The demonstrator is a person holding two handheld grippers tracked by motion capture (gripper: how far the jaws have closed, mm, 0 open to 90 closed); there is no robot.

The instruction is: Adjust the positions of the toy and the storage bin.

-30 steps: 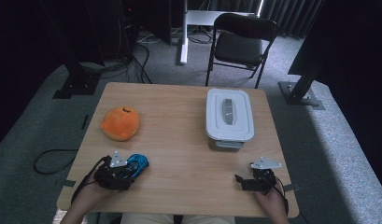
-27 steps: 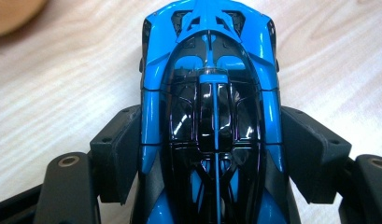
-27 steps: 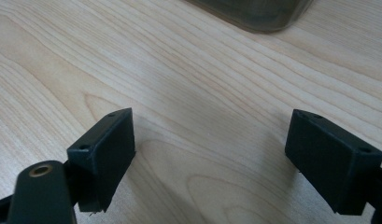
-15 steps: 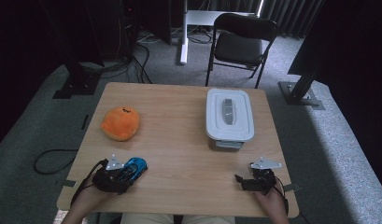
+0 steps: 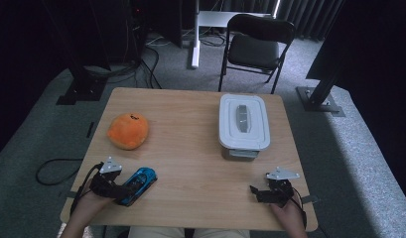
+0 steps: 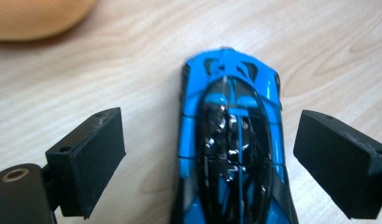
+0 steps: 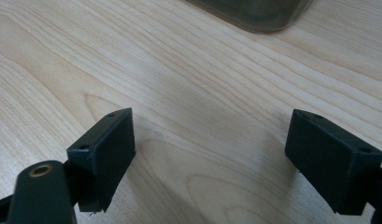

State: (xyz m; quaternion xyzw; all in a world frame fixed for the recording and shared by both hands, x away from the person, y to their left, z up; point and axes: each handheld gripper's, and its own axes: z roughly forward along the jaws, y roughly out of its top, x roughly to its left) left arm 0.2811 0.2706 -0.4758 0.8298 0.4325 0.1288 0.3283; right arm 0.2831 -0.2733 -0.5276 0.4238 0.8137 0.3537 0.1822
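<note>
A blue toy car [image 5: 139,184] [image 6: 231,144] with a black top lies on the wooden table [image 5: 190,148] near its front left edge. My left gripper [image 5: 122,191] [image 6: 216,163] stands open around the car, one jaw on each side with gaps to both. An orange plush toy [image 5: 127,131] [image 6: 34,16] sits behind the car. At the front right, my right gripper [image 5: 255,192] [image 7: 221,158] rests low over bare wood, open and holding nothing.
A white lidded plastic box [image 5: 242,125] [image 7: 254,11] stands at the back right of the table. A black folding chair [image 5: 254,44] and stand legs are on the floor beyond the table. Cables lie on the floor at the left.
The left gripper has slid a little forward over the blue car, so the car now lies deeper between its jaws. The right gripper has stayed put.
</note>
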